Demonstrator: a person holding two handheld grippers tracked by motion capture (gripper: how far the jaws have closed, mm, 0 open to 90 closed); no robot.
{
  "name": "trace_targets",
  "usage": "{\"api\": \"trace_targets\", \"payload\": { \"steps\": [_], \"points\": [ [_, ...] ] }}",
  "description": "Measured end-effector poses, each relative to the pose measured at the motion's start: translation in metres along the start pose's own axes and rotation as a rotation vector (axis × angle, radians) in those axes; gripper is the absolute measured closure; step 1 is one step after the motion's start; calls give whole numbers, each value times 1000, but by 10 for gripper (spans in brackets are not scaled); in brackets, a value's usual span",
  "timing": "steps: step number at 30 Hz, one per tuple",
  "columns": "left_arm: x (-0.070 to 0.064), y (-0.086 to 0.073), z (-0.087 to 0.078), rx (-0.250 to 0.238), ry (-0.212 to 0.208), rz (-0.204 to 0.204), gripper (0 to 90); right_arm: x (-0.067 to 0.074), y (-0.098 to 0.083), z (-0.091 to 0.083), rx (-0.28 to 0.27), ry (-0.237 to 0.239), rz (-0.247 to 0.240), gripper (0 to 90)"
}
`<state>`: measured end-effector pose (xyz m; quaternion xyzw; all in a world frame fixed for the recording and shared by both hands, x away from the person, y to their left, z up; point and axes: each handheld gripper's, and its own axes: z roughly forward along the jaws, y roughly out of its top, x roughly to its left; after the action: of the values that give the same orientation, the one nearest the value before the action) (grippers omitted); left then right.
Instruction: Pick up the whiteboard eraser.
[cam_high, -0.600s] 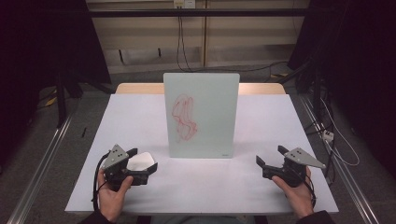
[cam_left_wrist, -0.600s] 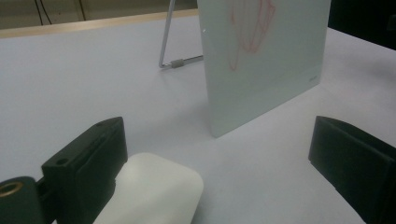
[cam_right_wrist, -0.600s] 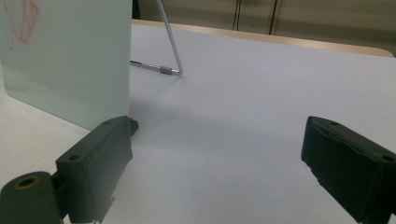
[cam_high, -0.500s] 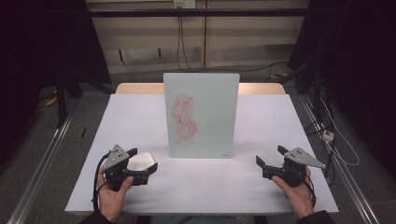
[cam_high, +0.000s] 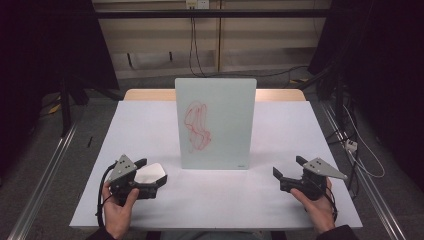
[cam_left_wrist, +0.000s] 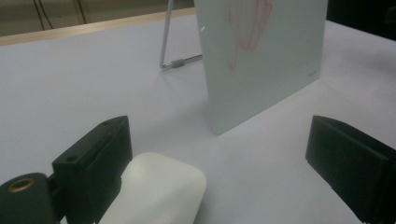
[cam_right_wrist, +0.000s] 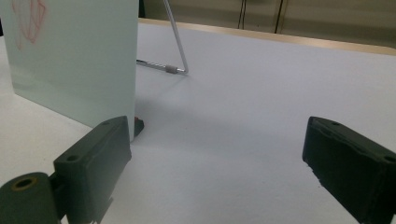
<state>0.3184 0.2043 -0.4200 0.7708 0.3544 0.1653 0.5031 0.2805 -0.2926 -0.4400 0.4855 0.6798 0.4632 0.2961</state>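
1. One white block (cam_left_wrist: 156, 191), smooth with rounded corners, lying on the table (cam_high: 150, 130) against one jaw of the left claw (cam_high: 150, 176), jaws standing wide, not pinching it.
2. Standing ahead: frosted glass board (cam_high: 216, 125), red scribble (cam_high: 196, 126), thin metal prop (cam_right_wrist: 175, 46).
3. Gaping empty: right claw (cam_high: 286, 171).

The high view looks forward and down from above the near edge of the table (cam_high: 150, 125). Each gripper view sits low and close over the tabletop, looking along its own jaws. All three share the standing white board (cam_high: 216, 122) with red scribbles, seen from opposite sides by the gripper views.
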Motion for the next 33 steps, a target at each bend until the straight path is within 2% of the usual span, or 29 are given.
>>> {"api": "trace_targets", "payload": {
  "steps": [3, 4, 5, 7, 8, 12, 14, 18, 20, 22, 24, 27, 31, 33],
  "points": [
    [2, 2, -2, -1, -26, 3, 66, 1, 0, 0, -2, 2, 0, 78],
    [3, 4, -3, -13, -46, -1, 64, 1, 0, 0, 0, 3, -1, 78],
    [3, 4, -3, -13, -46, -1, 66, 1, 0, 0, -3, 6, 0, 78],
    [5, 5, -5, -21, -69, -15, 67, 1, 0, 0, -1, 4, 1, 79],
    [7, 7, -7, -22, -72, 1, 67, 1, 0, 0, -1, 5, 2, 79],
    [9, 10, -10, -38, -93, 5, 65, 0, 0, 0, 4, 3, 8, 80],
    [10, 12, -11, -29, -82, 11, 65, -1, 0, 0, 2, 1, 4, 82],
    [12, 15, -10, -2, -88, 19, 66, 0, 0, 0, 6, 2, -1, 83],
    [13, 17, -10, 12, -81, 36, 67, 1, 0, 0, 8, 3, 4, 83],
    [16, 18, -10, 15, -106, 31, 68, 0, 0, 0, 7, 3, 10, 82],
    [18, 20, -9, 20, -109, 17, 68, 0, 0, 0, 7, 7, 10, 82],
    [21, 24, -8, 42, -115, 32, 69, 0, 0, 0, 7, 9, 8, 82],
    [25, 27, -8, 83, -108, 78, 68, 1, 0, 1, 9, 14, 8, 82],
    [28, 27, -8, 101, -97, 74, 66, 1, 0, 0, 11, 11, 12, 82]
  ]
}}
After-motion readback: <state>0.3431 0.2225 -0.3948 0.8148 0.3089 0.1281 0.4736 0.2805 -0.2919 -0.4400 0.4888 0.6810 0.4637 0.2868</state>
